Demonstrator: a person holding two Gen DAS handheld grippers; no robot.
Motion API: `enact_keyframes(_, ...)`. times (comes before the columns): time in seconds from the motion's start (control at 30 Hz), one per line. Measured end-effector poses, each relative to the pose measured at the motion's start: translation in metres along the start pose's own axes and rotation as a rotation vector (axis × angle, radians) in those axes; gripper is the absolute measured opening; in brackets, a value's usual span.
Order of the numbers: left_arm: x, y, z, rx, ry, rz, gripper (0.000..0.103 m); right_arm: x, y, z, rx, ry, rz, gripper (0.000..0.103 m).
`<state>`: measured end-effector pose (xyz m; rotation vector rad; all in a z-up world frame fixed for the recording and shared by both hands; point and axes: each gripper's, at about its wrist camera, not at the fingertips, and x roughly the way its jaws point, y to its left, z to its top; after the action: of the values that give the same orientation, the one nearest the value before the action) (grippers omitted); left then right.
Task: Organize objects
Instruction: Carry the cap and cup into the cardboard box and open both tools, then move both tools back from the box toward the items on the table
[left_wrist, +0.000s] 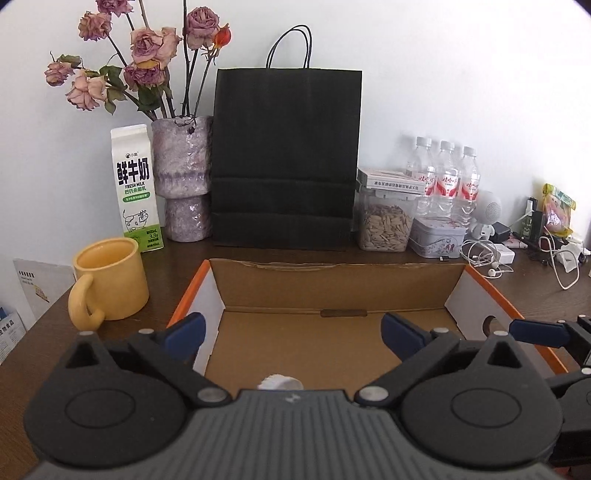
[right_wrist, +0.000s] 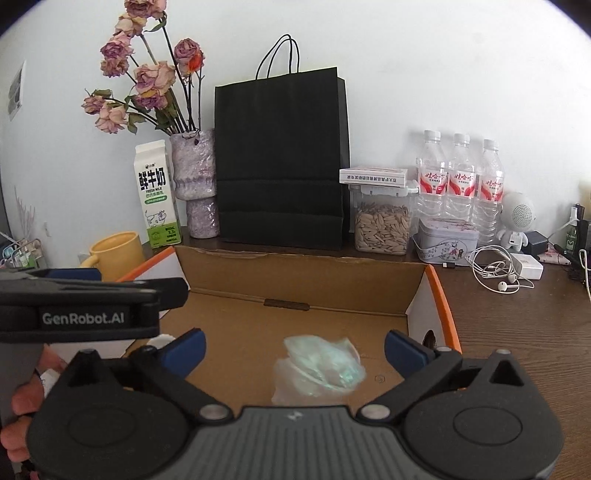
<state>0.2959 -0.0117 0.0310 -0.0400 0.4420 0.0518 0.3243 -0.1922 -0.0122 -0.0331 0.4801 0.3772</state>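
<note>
1. While both tongs hang over the open cardboard box (right_wrist: 295, 295) on the table (right_wrist: 517, 314), each stands released, its blue pads wide apart and nothing gripped.
2. Right tongs (right_wrist: 294, 349): a crumpled clear plastic wrapper (right_wrist: 319, 365) lies on the box floor, between the two pads but touching neither.
3. Left tongs (left_wrist: 293, 332): a small white crumpled object (left_wrist: 279, 383) lies on the box floor just past the tongs' body, low between the arms, mostly hidden, apart from the pads.
4. From the right wrist view, the left tongs' side shows at the left edge, with fingers (right_wrist: 22, 402) of a hand under it.
5. Beside the box on the left stands a yellow mug (left_wrist: 110, 278); behind it a milk carton (left_wrist: 135, 188), a vase of dried roses (left_wrist: 183, 177) and a black paper bag (left_wrist: 284, 158).
</note>
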Motion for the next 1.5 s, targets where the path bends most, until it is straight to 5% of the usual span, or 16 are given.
enact_keyframes(0.67,-0.03,-0.001,0.009,-0.008,-0.074,-0.015,0.103,-0.023,0.003,0.005,-0.016,-0.063,0.009,0.103)
enact_keyframes(1.5,-0.138,0.014,-0.014,-0.001,-0.119,-0.033,0.103,-0.136,0.023,-0.027,-0.051,-0.123,0.015,0.103)
